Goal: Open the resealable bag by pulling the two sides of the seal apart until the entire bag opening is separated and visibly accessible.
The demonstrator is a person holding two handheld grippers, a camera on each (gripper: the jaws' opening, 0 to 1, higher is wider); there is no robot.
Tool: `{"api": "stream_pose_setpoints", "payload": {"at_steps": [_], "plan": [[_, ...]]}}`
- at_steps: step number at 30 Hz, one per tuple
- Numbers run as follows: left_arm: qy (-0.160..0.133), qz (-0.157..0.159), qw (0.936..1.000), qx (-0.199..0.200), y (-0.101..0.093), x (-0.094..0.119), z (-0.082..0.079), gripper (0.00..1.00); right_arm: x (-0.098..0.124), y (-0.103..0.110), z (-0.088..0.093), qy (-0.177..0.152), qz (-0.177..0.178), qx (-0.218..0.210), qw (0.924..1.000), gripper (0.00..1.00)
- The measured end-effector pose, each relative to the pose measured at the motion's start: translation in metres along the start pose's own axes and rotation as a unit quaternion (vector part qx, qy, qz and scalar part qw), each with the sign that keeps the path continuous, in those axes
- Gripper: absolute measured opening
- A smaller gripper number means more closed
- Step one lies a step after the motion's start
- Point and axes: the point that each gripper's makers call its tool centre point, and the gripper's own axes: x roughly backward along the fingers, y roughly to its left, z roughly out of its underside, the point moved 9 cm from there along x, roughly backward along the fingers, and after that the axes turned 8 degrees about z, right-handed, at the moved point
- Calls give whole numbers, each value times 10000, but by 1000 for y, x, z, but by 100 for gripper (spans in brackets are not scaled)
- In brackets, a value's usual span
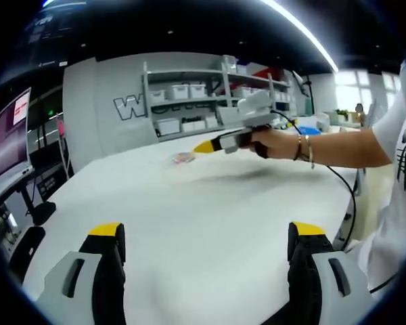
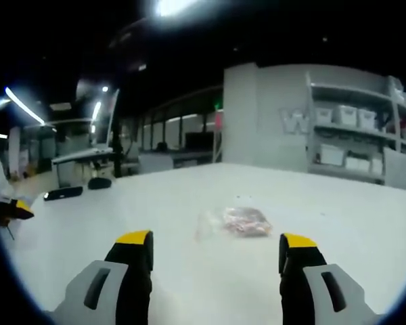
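Observation:
A clear resealable bag (image 2: pixel 234 222) with reddish contents lies flat on the white table (image 2: pixel 365 223), a short way ahead of my right gripper (image 2: pixel 216 247), which is open and empty above the table. In the left gripper view the same bag (image 1: pixel 183 158) is a small patch far across the table. My right gripper (image 1: pixel 204 146), held by a person's hand (image 1: pixel 277 143), hovers beside the bag with its yellow tips pointing at it. My left gripper (image 1: pixel 206 238) is open over the near part of the table, far from the bag.
Grey shelves with white bins (image 1: pixel 189 101) stand behind the table. A monitor (image 1: pixel 7 135) and chairs are at the left. A cable (image 1: pixel 345 183) hangs off the table's right edge. Dark items (image 2: pixel 64 193) lie on the table's far left side.

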Motion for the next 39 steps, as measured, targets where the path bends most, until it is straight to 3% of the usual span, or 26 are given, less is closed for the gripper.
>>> {"api": "stream_pose_setpoints", "payload": {"at_steps": [15, 39], "plan": [[6, 19, 10000, 9, -1, 0, 1, 99, 22, -12, 1, -85, 123, -52, 9999, 76], [22, 25, 10000, 12, -3, 3, 2, 99, 54, -13, -1, -280, 123, -45, 9995, 75]]}}
